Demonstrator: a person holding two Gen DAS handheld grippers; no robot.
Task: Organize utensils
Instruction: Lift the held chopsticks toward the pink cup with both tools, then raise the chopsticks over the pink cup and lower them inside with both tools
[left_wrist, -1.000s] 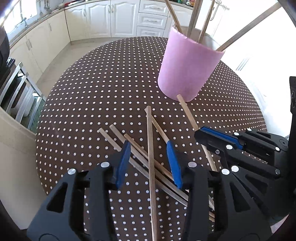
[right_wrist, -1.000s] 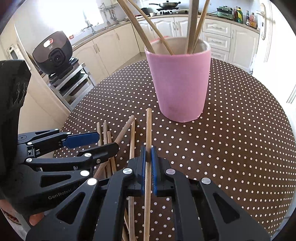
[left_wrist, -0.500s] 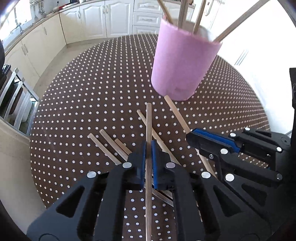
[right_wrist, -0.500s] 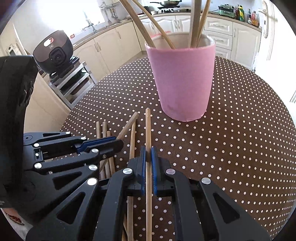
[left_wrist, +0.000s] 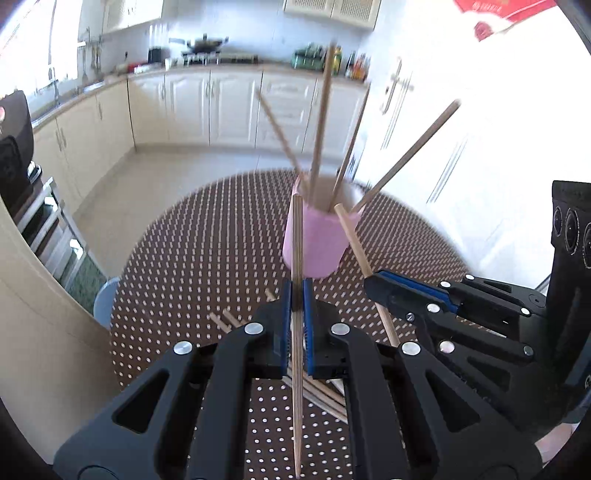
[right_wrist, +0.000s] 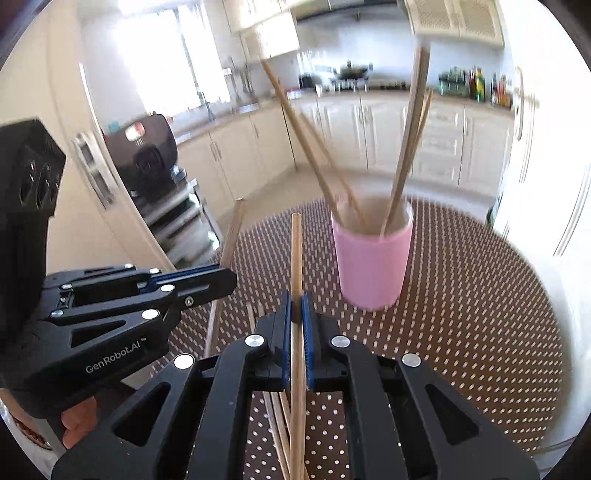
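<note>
Cup (left_wrist: 317, 240) sitting mid-table (left_wrist: 207, 236), four chopsticks (left_wrist: 320, 122) standing in it; loose chopsticks (left_wrist: 325, 400) lying nearer the grippers.

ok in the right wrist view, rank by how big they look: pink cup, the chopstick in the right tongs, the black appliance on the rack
1. chopstick in the right tongs: longest, though nearness inflates it
2. pink cup
3. black appliance: close to the cup in apparent size, and farther off, so this order is unsure
</note>
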